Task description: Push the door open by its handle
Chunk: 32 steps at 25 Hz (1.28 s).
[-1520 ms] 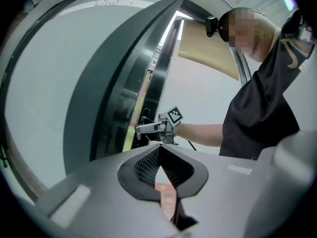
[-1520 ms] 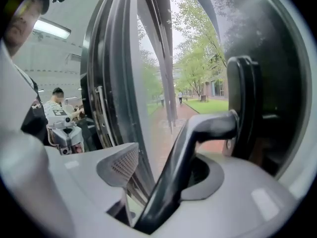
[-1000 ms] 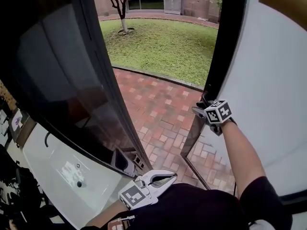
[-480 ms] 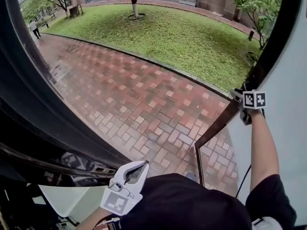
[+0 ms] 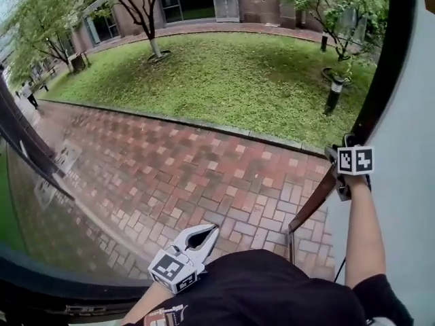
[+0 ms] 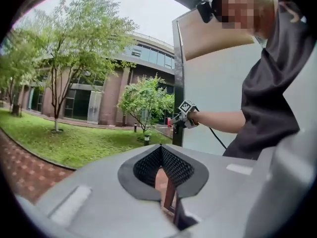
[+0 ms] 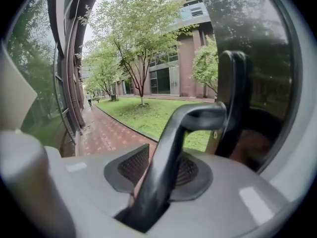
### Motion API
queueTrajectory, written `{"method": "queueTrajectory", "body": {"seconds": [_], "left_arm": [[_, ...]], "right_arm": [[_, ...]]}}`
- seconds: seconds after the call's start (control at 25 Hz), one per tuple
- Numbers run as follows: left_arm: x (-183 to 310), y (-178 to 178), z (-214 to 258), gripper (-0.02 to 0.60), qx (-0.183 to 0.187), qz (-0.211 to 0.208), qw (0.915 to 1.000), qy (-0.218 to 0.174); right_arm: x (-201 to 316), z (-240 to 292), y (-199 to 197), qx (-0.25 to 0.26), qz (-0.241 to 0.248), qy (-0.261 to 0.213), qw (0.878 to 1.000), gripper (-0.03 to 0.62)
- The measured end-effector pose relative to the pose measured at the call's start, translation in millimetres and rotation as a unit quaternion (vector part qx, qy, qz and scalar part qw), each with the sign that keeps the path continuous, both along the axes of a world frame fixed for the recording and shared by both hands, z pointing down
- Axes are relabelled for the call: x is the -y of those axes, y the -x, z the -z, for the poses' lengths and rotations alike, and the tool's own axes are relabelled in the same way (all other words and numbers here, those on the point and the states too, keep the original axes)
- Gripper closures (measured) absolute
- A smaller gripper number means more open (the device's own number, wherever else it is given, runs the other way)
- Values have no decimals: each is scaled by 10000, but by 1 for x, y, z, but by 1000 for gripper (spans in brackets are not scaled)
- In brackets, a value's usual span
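In the head view, the pale door with a dark frame (image 5: 408, 182) at the right edge has swung wide over the last second. Red brick path (image 5: 204, 175) now fills the middle, so the push looks nearly finished. In the left gripper view, the left gripper (image 6: 161, 150) sits low in the centre, clenched on nothing. In the right gripper view, the right gripper (image 7: 158, 182) clamps the dark curved metal bar handle (image 7: 171, 152) at centre frame.

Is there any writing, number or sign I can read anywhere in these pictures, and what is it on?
No readable text anywhere.
Left marker cube, right marker cube: black-and-white squares only, no words.
Brown tag at the left wrist: print too blurred to read.
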<state>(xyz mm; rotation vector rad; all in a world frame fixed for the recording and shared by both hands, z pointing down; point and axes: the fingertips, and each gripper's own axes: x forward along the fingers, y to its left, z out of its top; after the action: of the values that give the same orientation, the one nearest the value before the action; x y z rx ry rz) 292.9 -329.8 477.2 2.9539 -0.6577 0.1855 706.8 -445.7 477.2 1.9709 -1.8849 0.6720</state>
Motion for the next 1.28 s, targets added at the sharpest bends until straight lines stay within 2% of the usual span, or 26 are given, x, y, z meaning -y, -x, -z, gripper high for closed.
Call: {"method": "queueTrajectory", "body": {"seconds": [0.12,0.24,0.36,0.52,0.64,0.72,0.8,0.84,0.92,0.96,1.16,1.28], "left_arm": [[58,-45,-2,583,-71,-375,9986,374],[133,-79,-19,583,-251,-553,9963,604],[212,-99,-42,583,-299,-814,9945,596],[300,-140,-43,583,-261,-1561,9865,411],[346,-149,-41,583,-238,-1708,9836,523],[364,-159,-43,583,-275,-1708,9832,587],[376,-175,-41,583,-307,-1674,9840,522],[379,-184,-40,583,-343,-1647,9844,515],[381,-197,-39,583,-443,-1593,9844,608],[380,-202,-40,583,-482,-1579,9841,655],[388,-209,-48,583,-356,-1335,9879,707],[388,-214,-50,583,-386,-1255,9889,699]], "right_arm": [[-14,0,-53,17,-363,17,9993,467],[-21,-5,-96,20,-595,111,9982,467],[-26,-15,-127,56,-746,117,9971,467],[-58,-9,-176,18,-1200,-67,9927,465],[-75,-9,-189,137,-1427,-248,9894,461],[-88,1,-195,457,-1549,-735,9841,423],[-98,16,-206,727,-1659,-1441,9729,372],[-102,20,-211,713,-1735,-1708,9673,365],[-107,24,-217,545,-1830,-1927,9625,357],[-106,24,-217,470,-1839,-1897,9633,333],[-107,16,-199,248,-1589,-1168,9800,332],[-123,-4,-170,560,-982,-1085,9877,335]]}}
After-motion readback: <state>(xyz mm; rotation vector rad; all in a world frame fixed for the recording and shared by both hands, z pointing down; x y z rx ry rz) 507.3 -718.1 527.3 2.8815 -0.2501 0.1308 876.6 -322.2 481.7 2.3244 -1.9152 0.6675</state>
